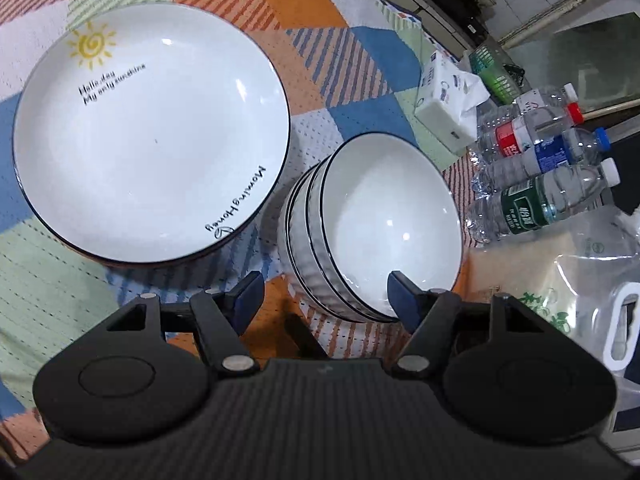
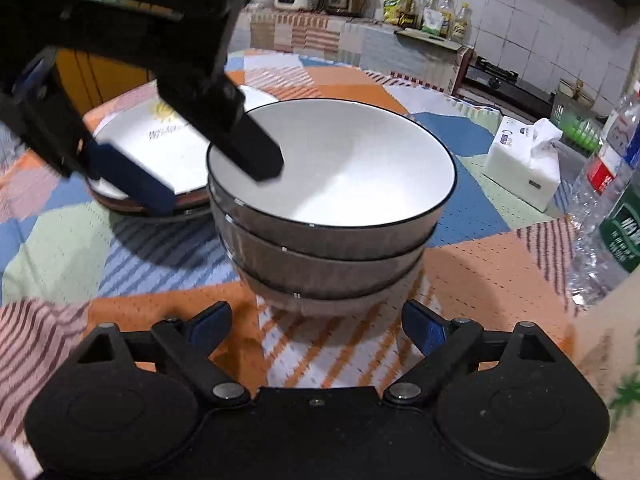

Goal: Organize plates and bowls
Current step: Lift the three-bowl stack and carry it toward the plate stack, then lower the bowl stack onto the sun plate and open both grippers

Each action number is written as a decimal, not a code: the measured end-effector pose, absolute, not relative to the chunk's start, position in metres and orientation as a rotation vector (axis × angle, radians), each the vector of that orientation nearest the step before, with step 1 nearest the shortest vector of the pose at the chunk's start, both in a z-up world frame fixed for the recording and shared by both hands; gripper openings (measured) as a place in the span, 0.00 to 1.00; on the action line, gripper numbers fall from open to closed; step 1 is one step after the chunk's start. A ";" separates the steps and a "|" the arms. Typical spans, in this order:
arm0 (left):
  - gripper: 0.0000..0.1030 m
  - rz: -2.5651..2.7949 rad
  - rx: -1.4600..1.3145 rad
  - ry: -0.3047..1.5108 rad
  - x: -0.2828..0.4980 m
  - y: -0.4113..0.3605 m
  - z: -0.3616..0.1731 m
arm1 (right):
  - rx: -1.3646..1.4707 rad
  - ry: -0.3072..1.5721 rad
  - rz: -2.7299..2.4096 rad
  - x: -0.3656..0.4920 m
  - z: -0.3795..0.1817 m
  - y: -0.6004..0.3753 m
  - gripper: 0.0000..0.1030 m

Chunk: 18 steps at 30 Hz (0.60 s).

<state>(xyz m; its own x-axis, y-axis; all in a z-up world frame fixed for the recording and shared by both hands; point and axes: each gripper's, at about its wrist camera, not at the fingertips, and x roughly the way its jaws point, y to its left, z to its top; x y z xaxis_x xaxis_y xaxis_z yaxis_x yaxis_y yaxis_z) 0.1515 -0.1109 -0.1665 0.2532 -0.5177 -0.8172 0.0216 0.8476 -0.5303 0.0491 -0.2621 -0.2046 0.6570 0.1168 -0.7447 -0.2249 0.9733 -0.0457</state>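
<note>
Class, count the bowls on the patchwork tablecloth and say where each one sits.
3. All nest in one stack of bowls beside the plate: bottom on the tablecloth, middle inside it, top uppermost. Another could be hidden within.

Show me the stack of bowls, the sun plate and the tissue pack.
stack of bowls (image 1: pixel 384 216), left wrist view, inside of the top bowl.
sun plate (image 1: pixel 152 132), left wrist view, middle of its white face.
tissue pack (image 2: pixel 520 168), right wrist view, its front side.
</note>
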 end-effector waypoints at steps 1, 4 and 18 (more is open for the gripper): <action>0.64 -0.377 -0.463 1.274 0.151 -0.112 -0.170 | -0.123 0.825 0.198 0.052 -0.207 -0.263 0.91; 0.62 -0.329 -0.447 1.282 0.158 -0.116 -0.179 | -0.113 0.806 0.201 0.057 -0.214 -0.264 0.91; 0.38 -0.356 -0.452 1.282 0.166 -0.121 -0.195 | -0.112 0.759 0.234 0.080 -0.233 -0.270 1.00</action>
<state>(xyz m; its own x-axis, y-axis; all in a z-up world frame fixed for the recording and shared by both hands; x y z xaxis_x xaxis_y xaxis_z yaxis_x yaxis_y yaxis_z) 0.1664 -0.1209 -0.1954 0.2516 -0.4947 -0.8318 0.0048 0.8601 -0.5101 0.0796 -0.2702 -0.2329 0.7010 0.1697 -0.6926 -0.2503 0.9680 -0.0161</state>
